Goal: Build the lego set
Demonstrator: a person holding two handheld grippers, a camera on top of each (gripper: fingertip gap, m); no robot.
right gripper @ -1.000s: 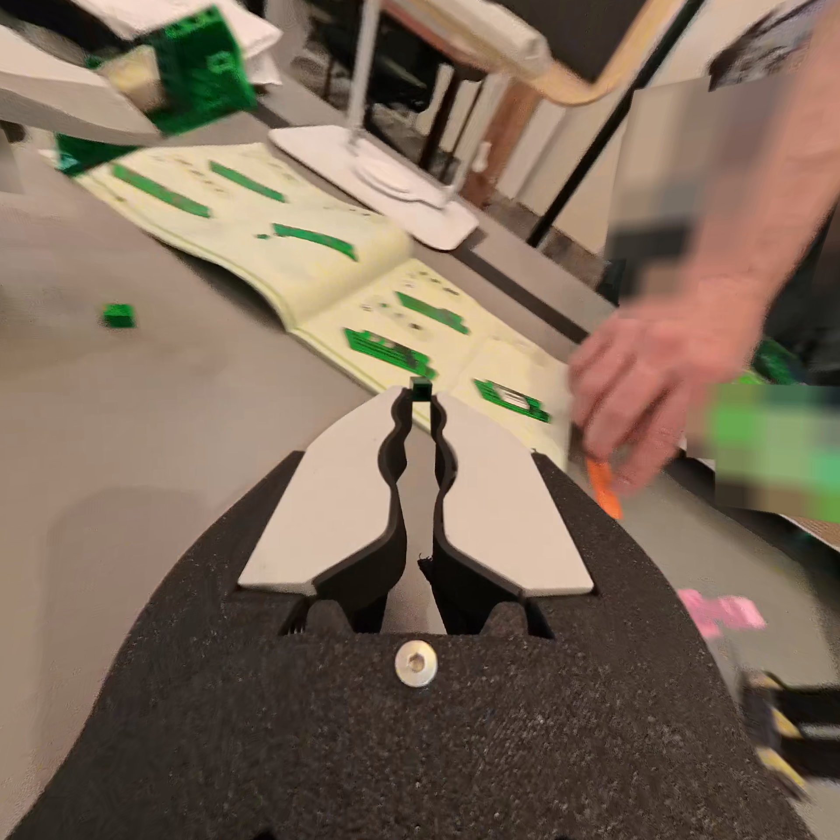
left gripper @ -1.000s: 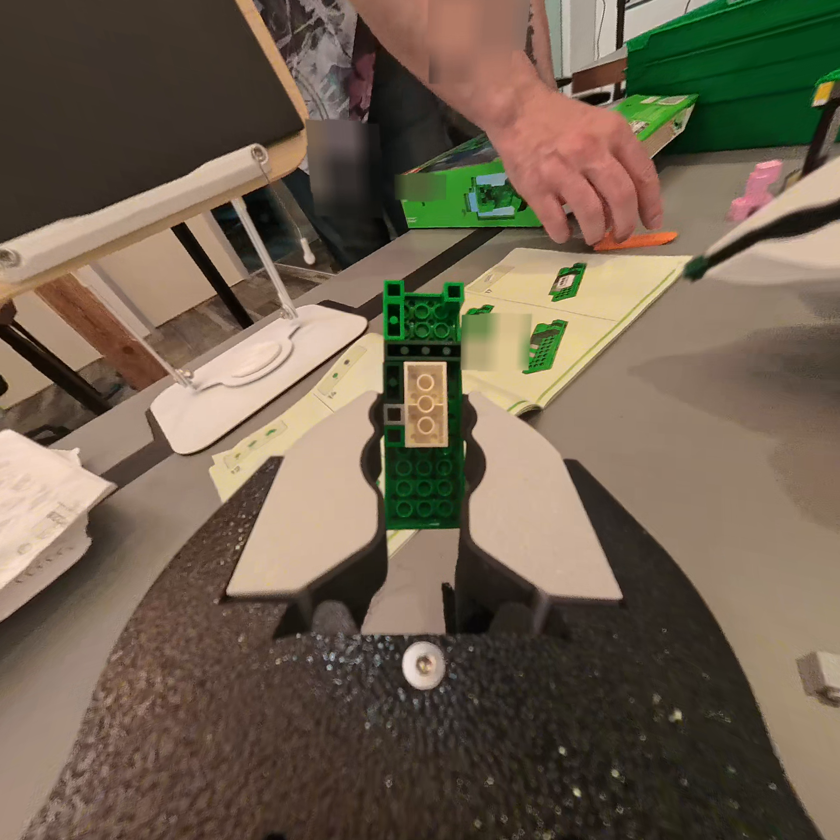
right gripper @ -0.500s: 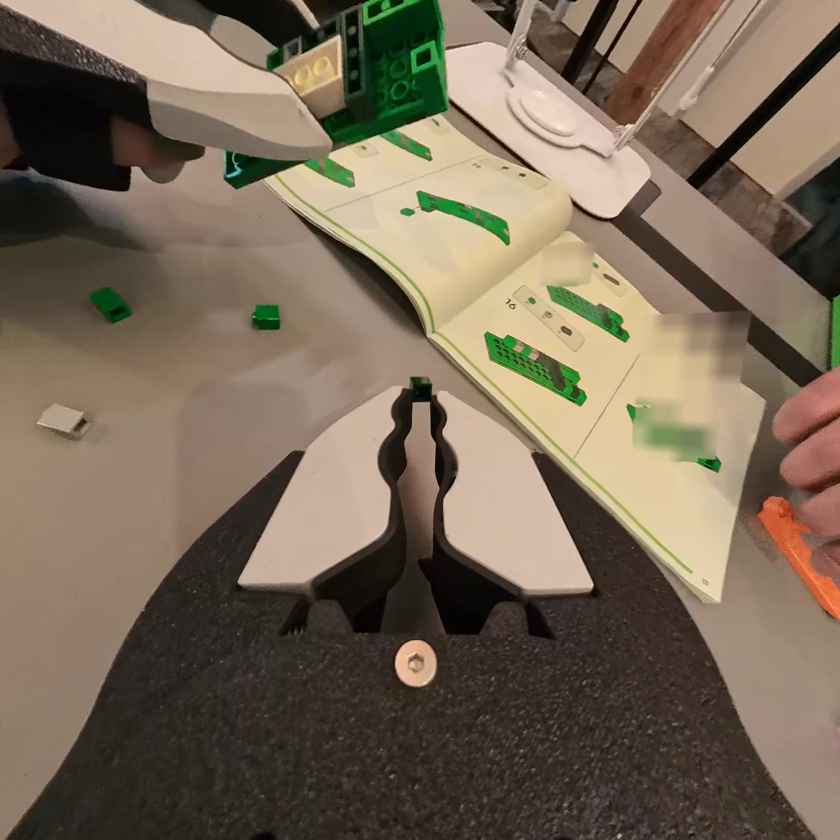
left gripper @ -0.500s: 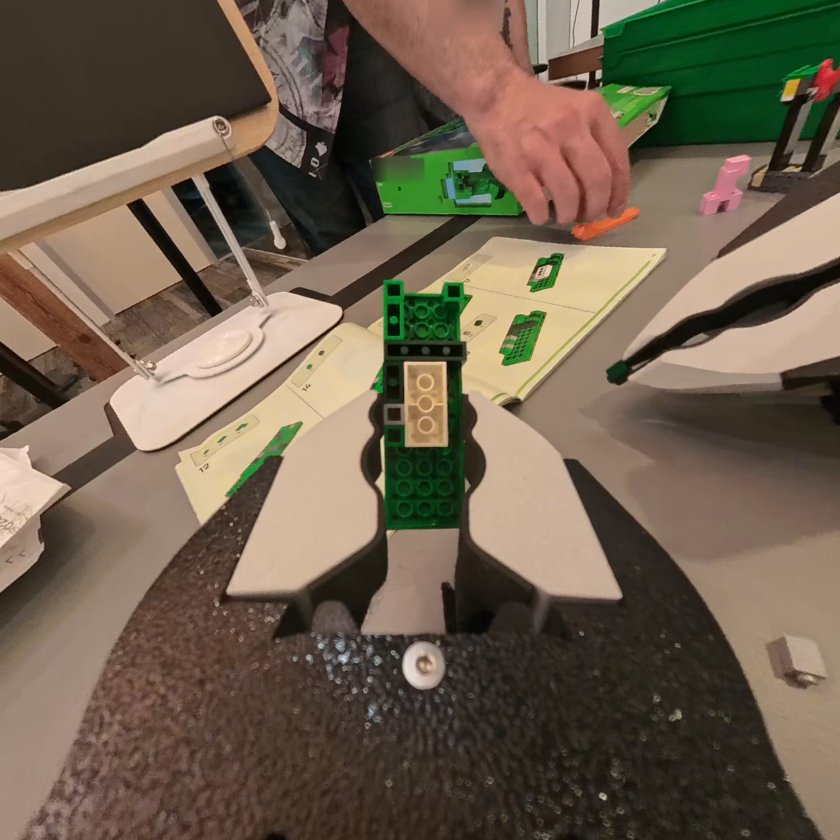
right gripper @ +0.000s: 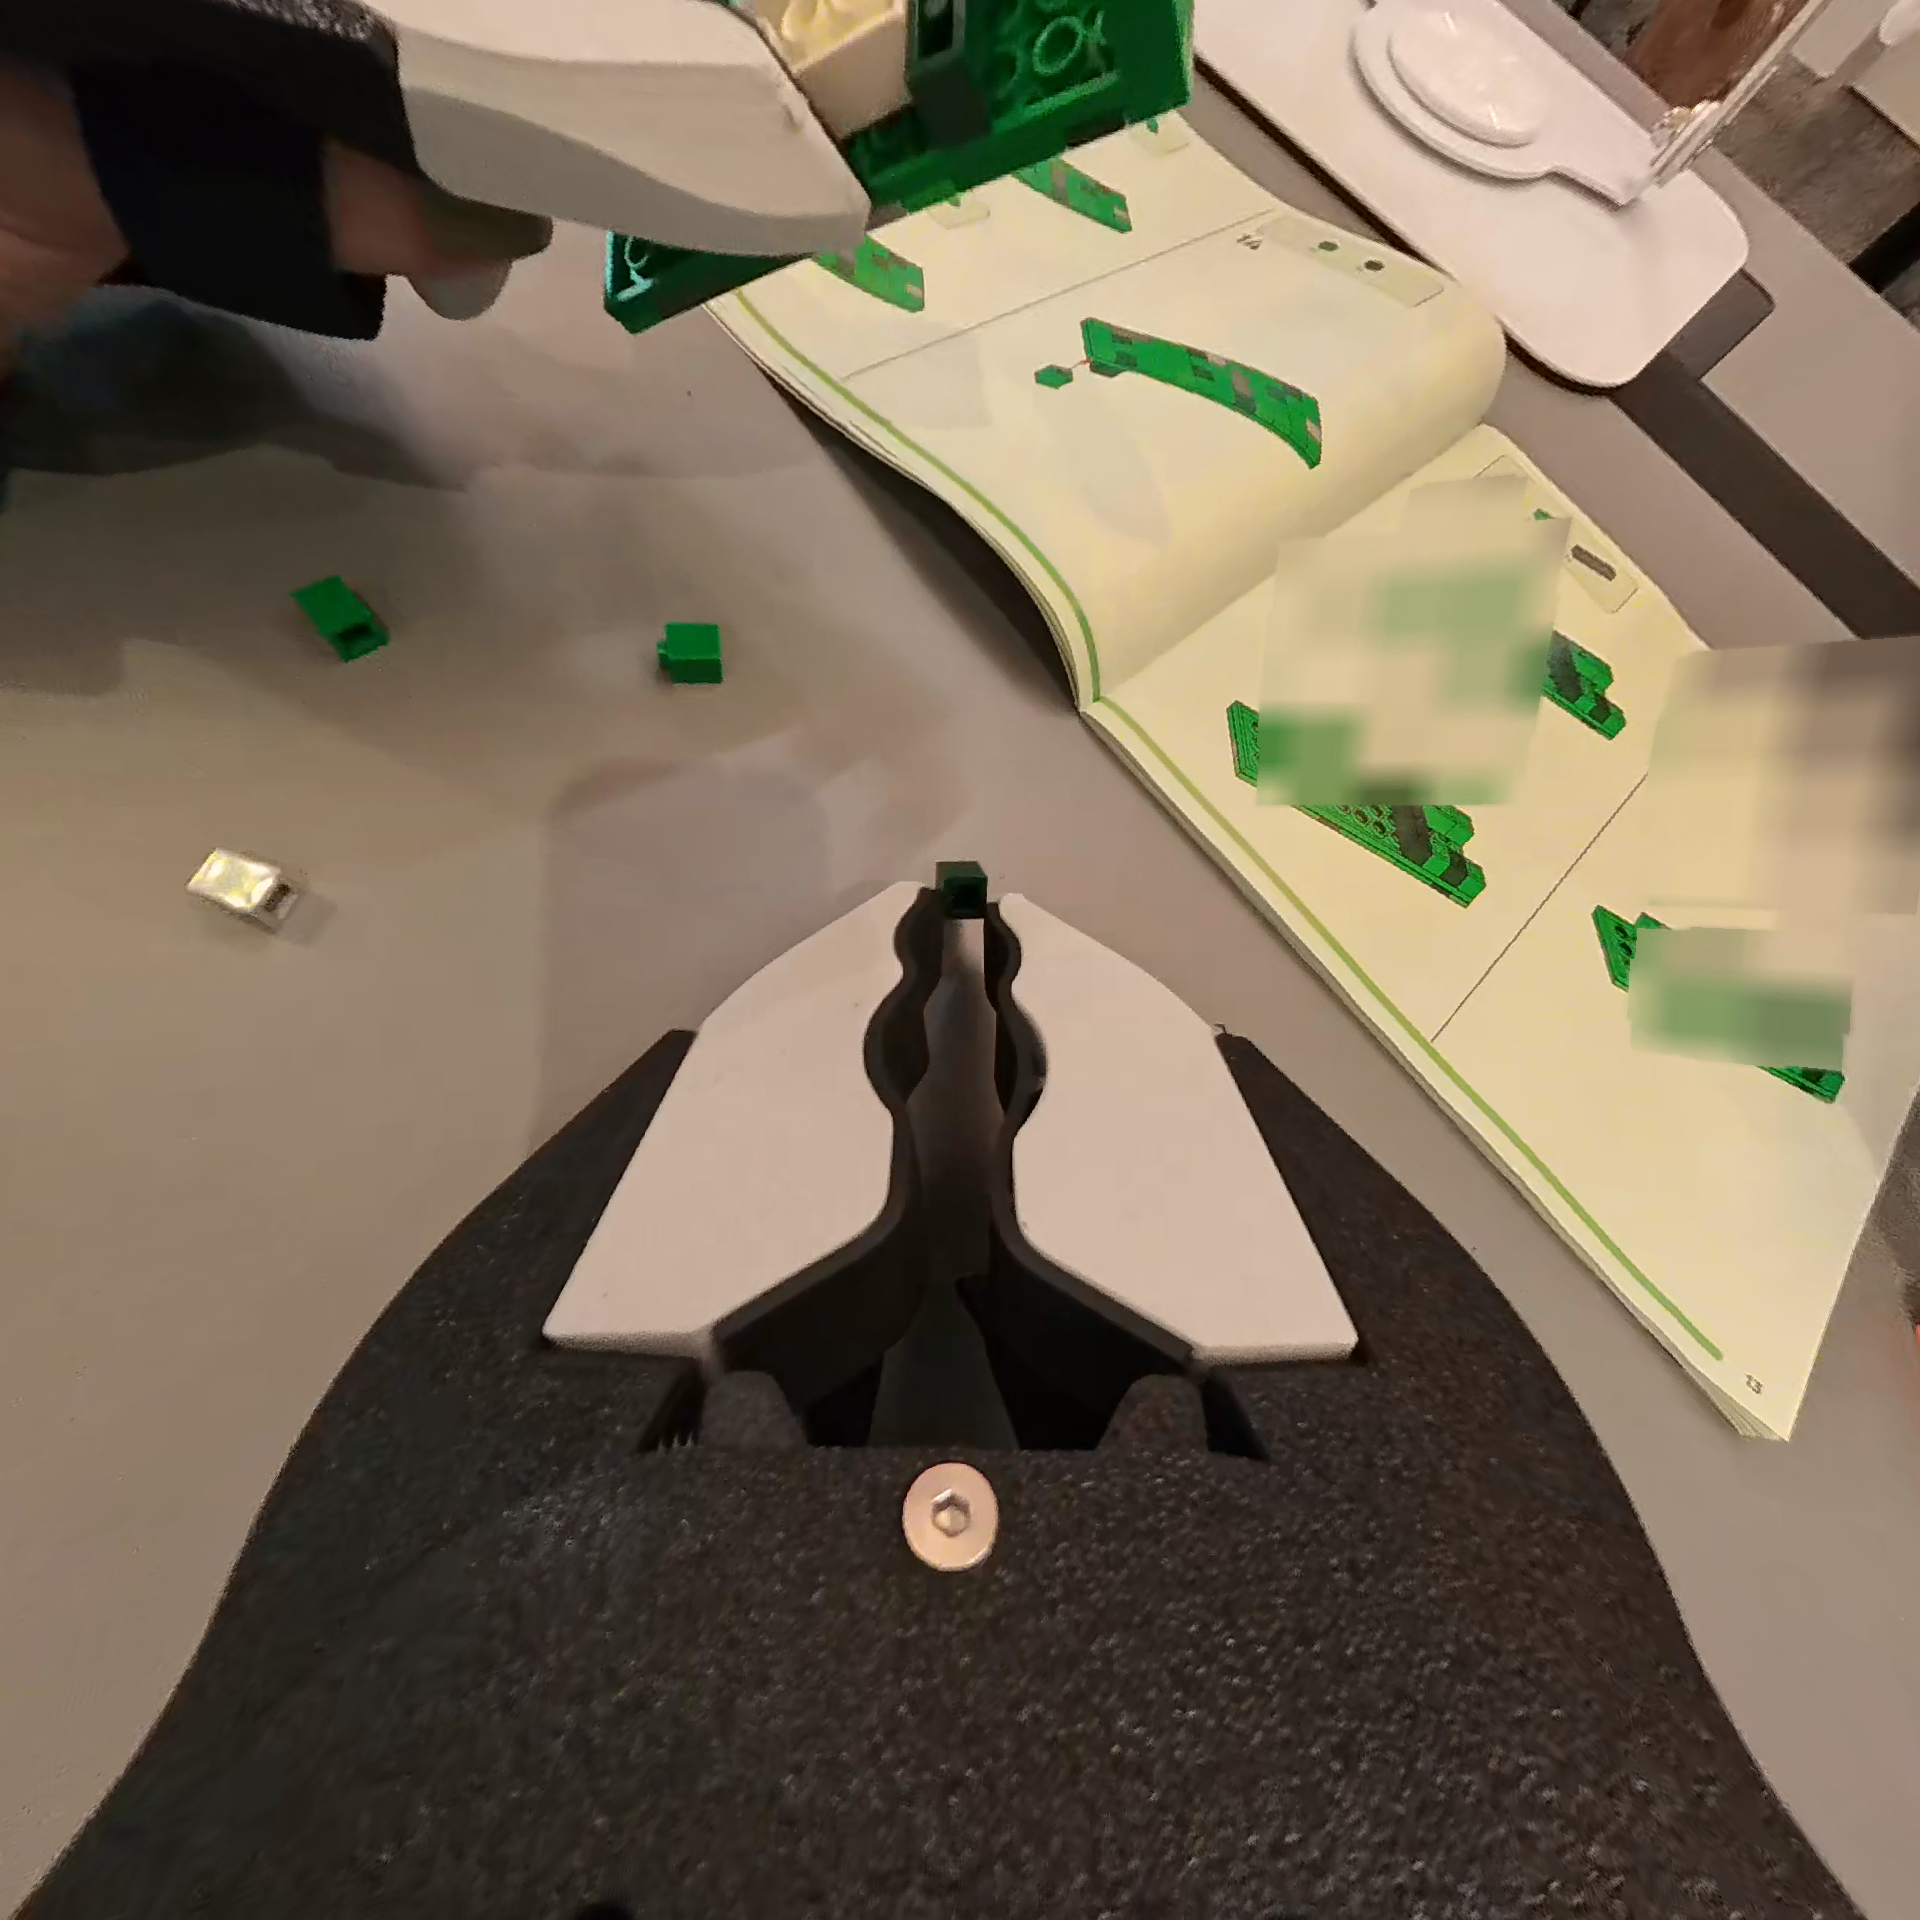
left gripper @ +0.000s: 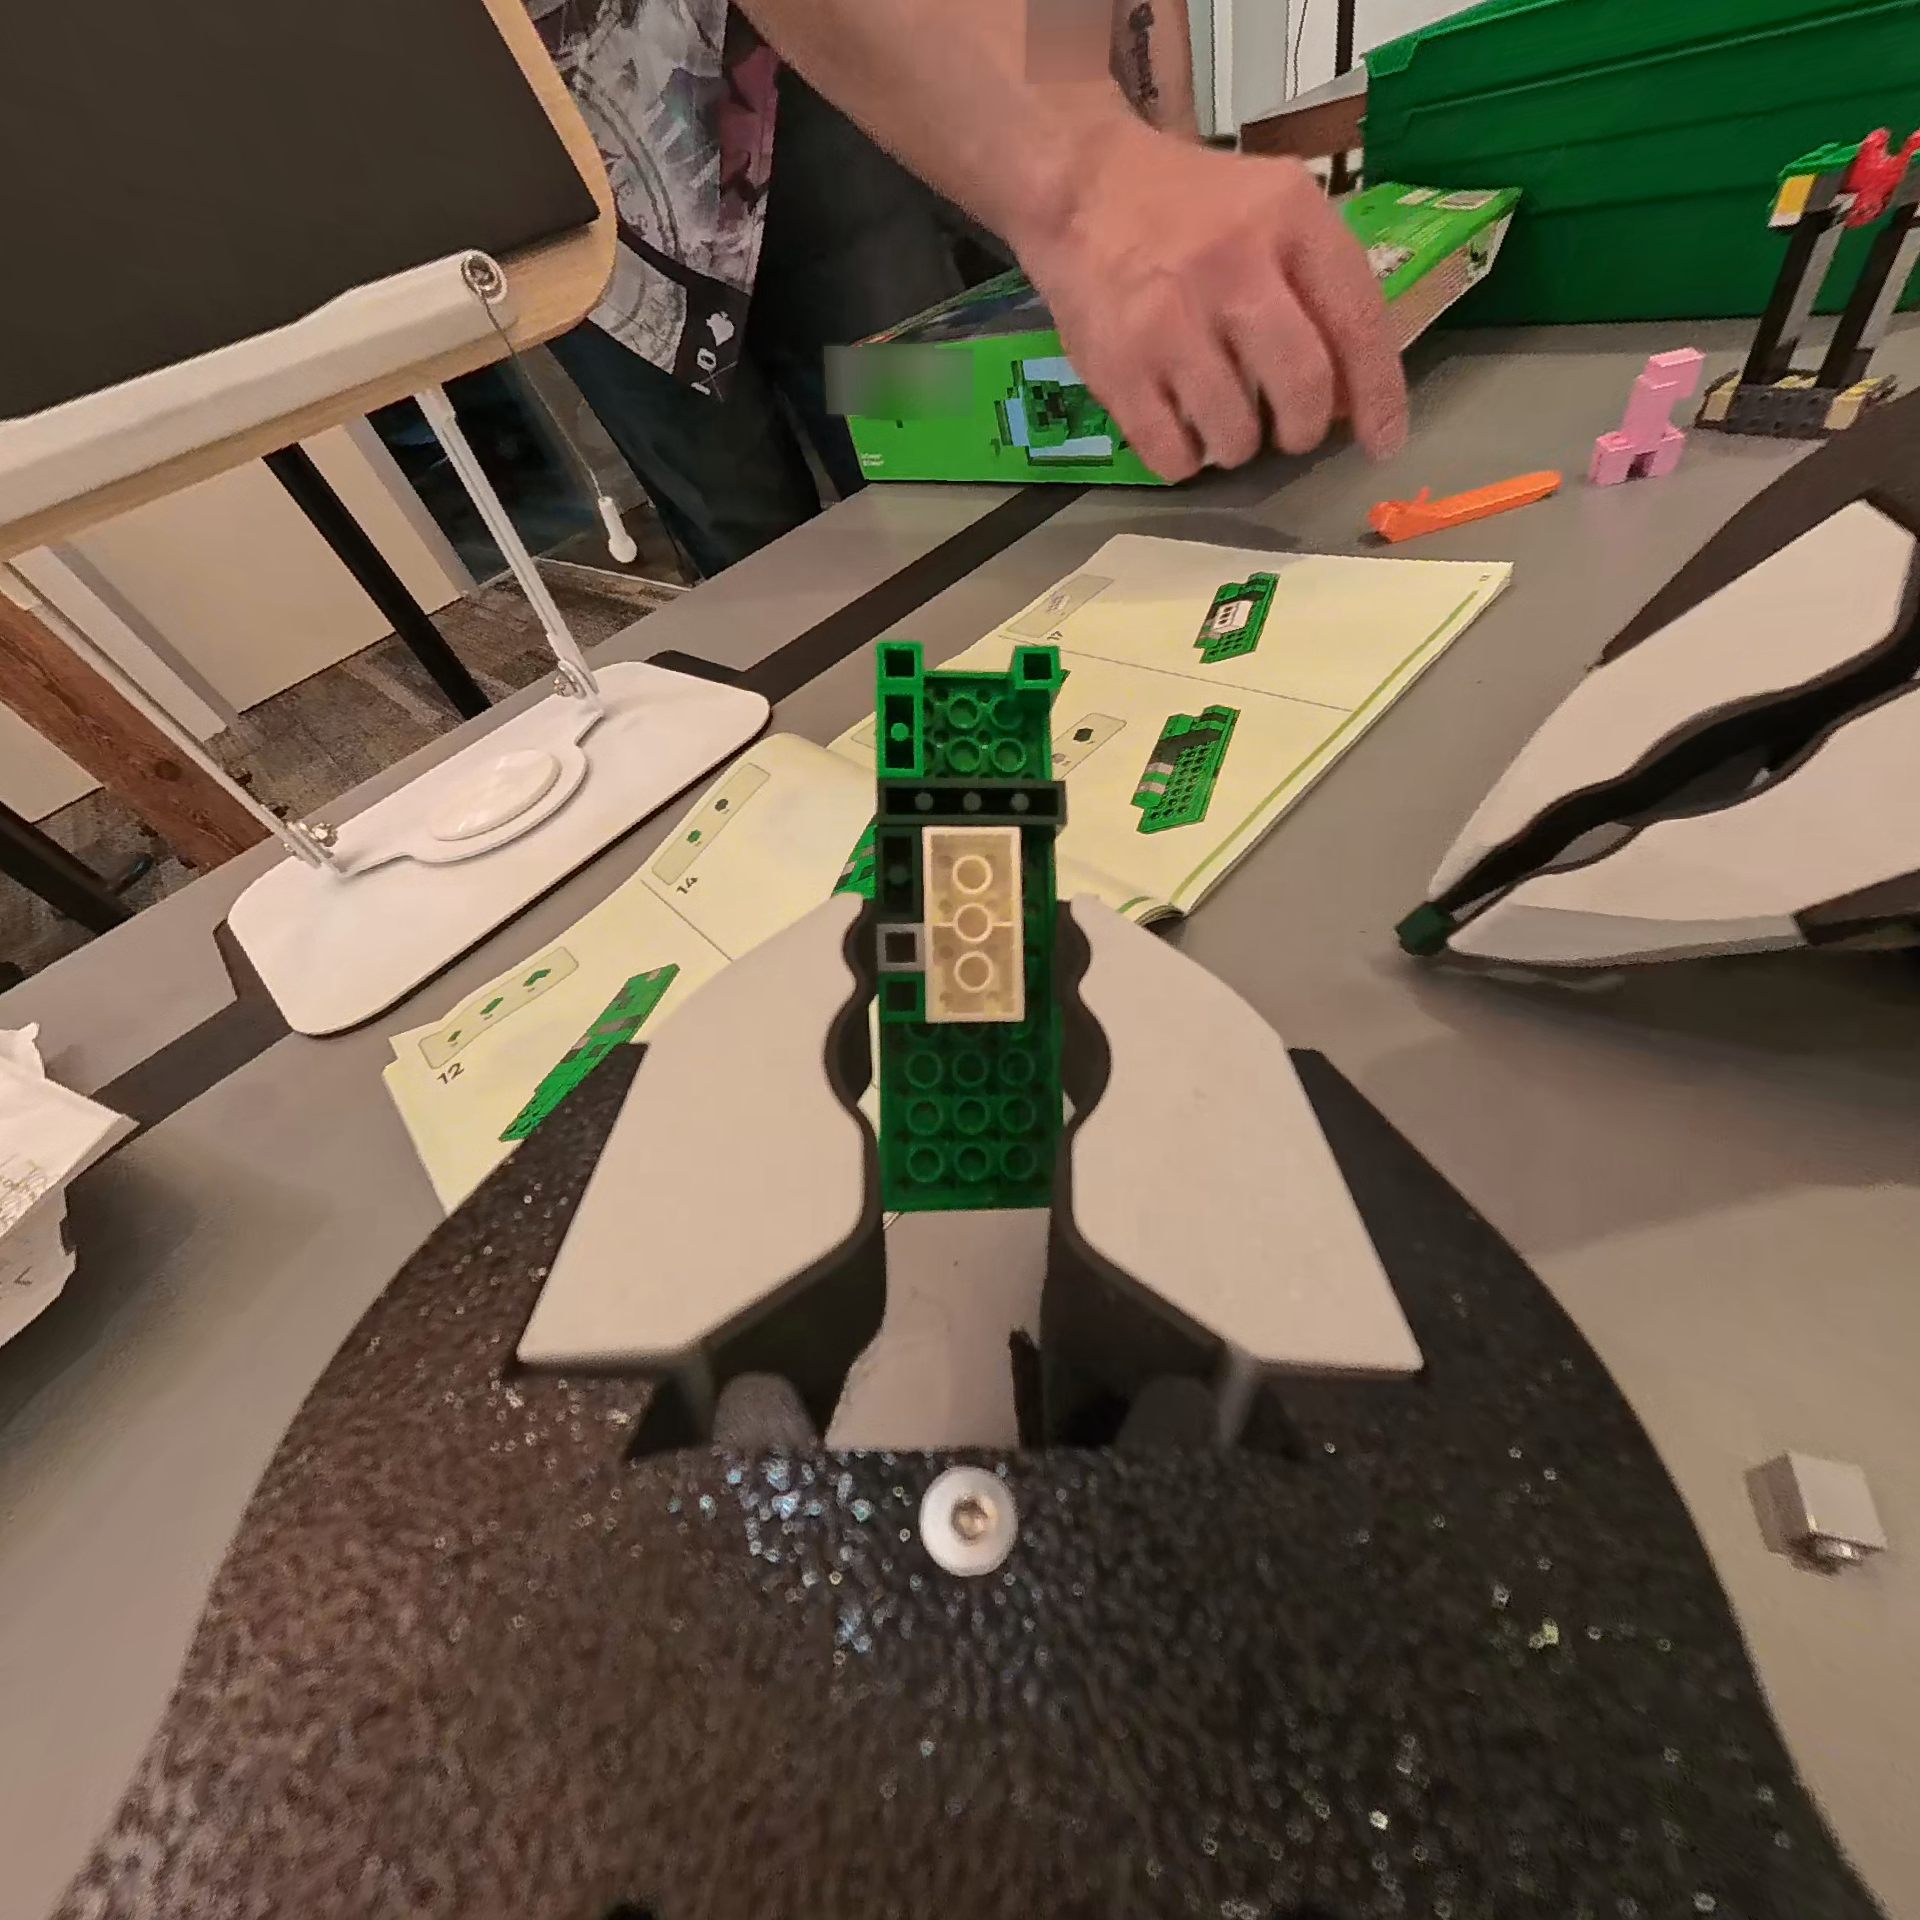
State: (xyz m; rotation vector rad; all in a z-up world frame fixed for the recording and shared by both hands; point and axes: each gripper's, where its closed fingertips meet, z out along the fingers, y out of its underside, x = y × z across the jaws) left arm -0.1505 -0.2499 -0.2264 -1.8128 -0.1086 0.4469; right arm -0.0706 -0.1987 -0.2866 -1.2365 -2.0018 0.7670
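Note:
My left gripper (left gripper: 966, 925) is shut on a green lego assembly (left gripper: 968, 1101) with a tan brick (left gripper: 972, 925) and a dark strip on it, held above the open instruction booklet (left gripper: 1340, 665). My right gripper (right gripper: 961, 902) is shut on a small dark green brick (right gripper: 959, 888) at its fingertips, above the grey table. In the left wrist view the right gripper (left gripper: 1429, 930) comes in from the right, close to the assembly. In the right wrist view the left gripper (right gripper: 821, 187) and its assembly (right gripper: 1029, 114) sit at the upper left.
Two loose green bricks (right gripper: 339, 617) (right gripper: 690, 652) and a silver piece (right gripper: 244, 884) lie on the table (right gripper: 520, 831). A person's hand (left gripper: 1216, 312) hovers over a green box (left gripper: 977, 416). An orange tool (left gripper: 1465, 504), a pink figure (left gripper: 1647, 426), a built model (left gripper: 1829, 301) and a white stand base (left gripper: 488, 831) are farther back. The left gripper's tips are roughly 12 cm from the right gripper's. About 10 cm separates my right fingertips from the silver piece (right gripper: 244, 884). Look for it in the left wrist view (left gripper: 1801, 1468) too.
My right gripper has swung left and closer to the assembly in my left gripper. The person's hand has lifted away from the orange tool. My left gripper stays shut on the assembly.

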